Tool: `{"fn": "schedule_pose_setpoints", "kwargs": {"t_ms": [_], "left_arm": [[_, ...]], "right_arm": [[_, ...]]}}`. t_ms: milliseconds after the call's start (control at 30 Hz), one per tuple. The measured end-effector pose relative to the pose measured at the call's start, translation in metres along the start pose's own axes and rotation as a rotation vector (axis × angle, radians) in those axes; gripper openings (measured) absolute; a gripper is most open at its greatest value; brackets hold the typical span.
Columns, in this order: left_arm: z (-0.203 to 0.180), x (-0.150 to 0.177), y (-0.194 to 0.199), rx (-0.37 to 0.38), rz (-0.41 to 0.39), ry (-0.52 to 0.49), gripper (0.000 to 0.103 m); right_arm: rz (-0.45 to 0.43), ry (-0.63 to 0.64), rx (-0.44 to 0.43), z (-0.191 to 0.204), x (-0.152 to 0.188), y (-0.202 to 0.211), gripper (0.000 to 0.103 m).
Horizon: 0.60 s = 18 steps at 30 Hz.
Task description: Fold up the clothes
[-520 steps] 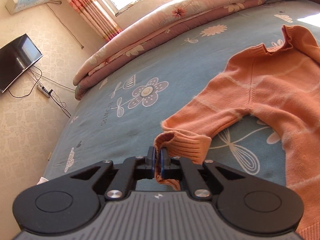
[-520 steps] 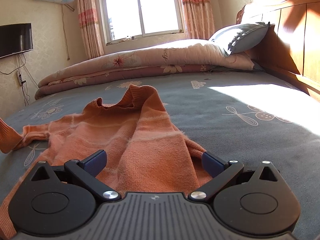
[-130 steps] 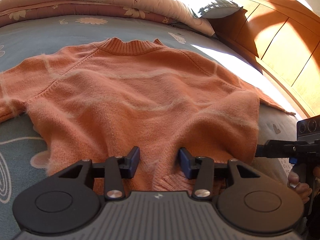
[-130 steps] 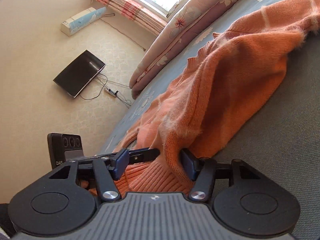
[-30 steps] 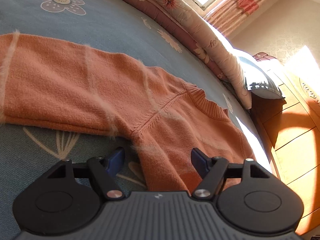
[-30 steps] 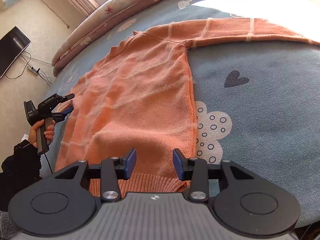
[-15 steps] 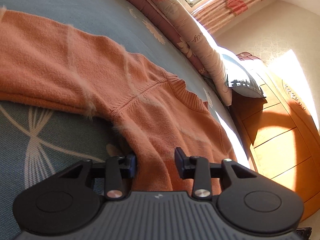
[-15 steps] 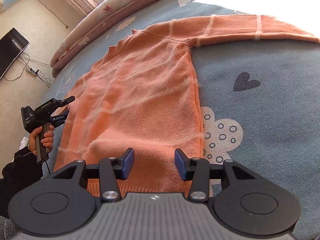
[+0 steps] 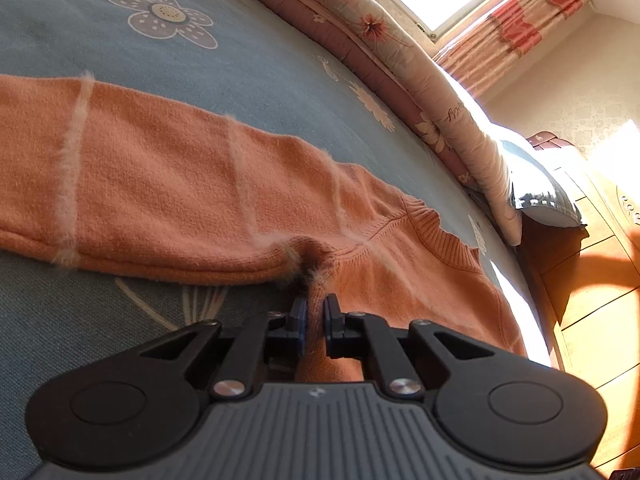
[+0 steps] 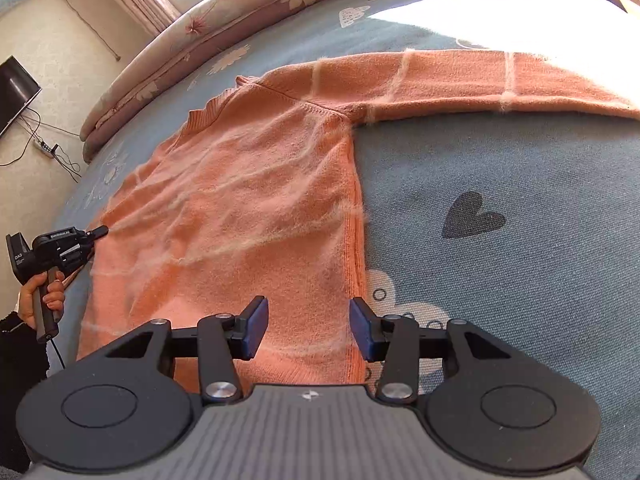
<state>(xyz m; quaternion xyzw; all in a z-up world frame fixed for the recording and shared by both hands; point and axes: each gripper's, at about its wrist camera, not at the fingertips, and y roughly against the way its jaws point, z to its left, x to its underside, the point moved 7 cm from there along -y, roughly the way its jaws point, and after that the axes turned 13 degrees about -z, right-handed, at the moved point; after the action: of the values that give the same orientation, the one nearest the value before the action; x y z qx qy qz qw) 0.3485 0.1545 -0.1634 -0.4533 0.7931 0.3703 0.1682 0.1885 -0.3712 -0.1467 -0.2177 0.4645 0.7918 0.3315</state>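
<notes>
An orange knitted sweater (image 10: 248, 208) with pale fuzzy stripes lies spread flat on the blue bedsheet (image 10: 500, 184), both sleeves stretched out sideways. In the left wrist view my left gripper (image 9: 314, 312) is shut on the sweater (image 9: 168, 184) at the armpit, where the sleeve meets the side seam, and the fabric bunches between the pads. In the right wrist view my right gripper (image 10: 307, 323) hovers over the sweater's lower right side near the hem, its jaws opening, with the fabric lying below them and no pad pressing on it. The left gripper (image 10: 90, 234), held by a hand, shows at the sweater's far edge.
A rolled floral quilt (image 9: 404, 80) and a grey pillow (image 9: 540, 200) lie along the far side of the bed. A wooden headboard (image 9: 600, 300) stands to the right. A television (image 10: 14, 92) and a power strip with cables sit by the wall beyond the bed.
My left gripper has closed from wide open onto the sweater at the armpit. My right gripper has widened a little and moved forward over the sweater's lower side.
</notes>
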Motion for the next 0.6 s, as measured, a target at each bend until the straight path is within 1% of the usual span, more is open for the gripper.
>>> {"fn": "schedule_pose_setpoints", "kwargs": {"t_ms": [33,67,100,167,300,367,467,500,533,600], "left_arm": [[0.001,0.003,0.001,0.024,0.012,0.026,0.019],[0.001,0.007,0.002,0.042,0.020,0.041,0.033],[0.001,0.009,0.003,0.055,0.024,0.048,0.041],[-0.001,0.013,0.003,0.068,0.033,0.028,0.042],[-0.005,0.016,-0.002,0.081,0.048,0.003,0.042],[-0.007,0.015,-0.007,0.084,0.051,0.007,0.042],[-0.011,0.015,-0.012,0.086,0.057,-0.010,0.041],[-0.012,0.015,-0.012,0.082,0.057,-0.021,0.038],[-0.014,0.016,-0.012,0.064,0.055,-0.045,0.037],[-0.014,0.015,-0.011,-0.010,0.043,-0.122,0.008]], "right_arm": [[-0.010,0.005,0.003,-0.003,-0.005,-0.005,0.054],[-0.019,0.009,0.006,-0.007,-0.010,-0.011,0.057],[-0.030,0.008,0.010,-0.012,-0.016,-0.017,0.058],[-0.053,-0.008,0.014,-0.024,-0.028,-0.029,0.058],[-0.081,-0.102,-0.051,-0.040,-0.052,-0.056,0.058],[-0.072,-0.144,-0.103,-0.040,-0.063,-0.071,0.058],[-0.039,-0.173,-0.162,-0.033,-0.070,-0.096,0.058],[-0.036,-0.167,-0.169,-0.029,-0.071,-0.102,0.056],[-0.034,-0.148,-0.166,-0.025,-0.071,-0.107,0.051],[-0.027,-0.077,-0.127,-0.020,-0.072,-0.114,0.017]]}}
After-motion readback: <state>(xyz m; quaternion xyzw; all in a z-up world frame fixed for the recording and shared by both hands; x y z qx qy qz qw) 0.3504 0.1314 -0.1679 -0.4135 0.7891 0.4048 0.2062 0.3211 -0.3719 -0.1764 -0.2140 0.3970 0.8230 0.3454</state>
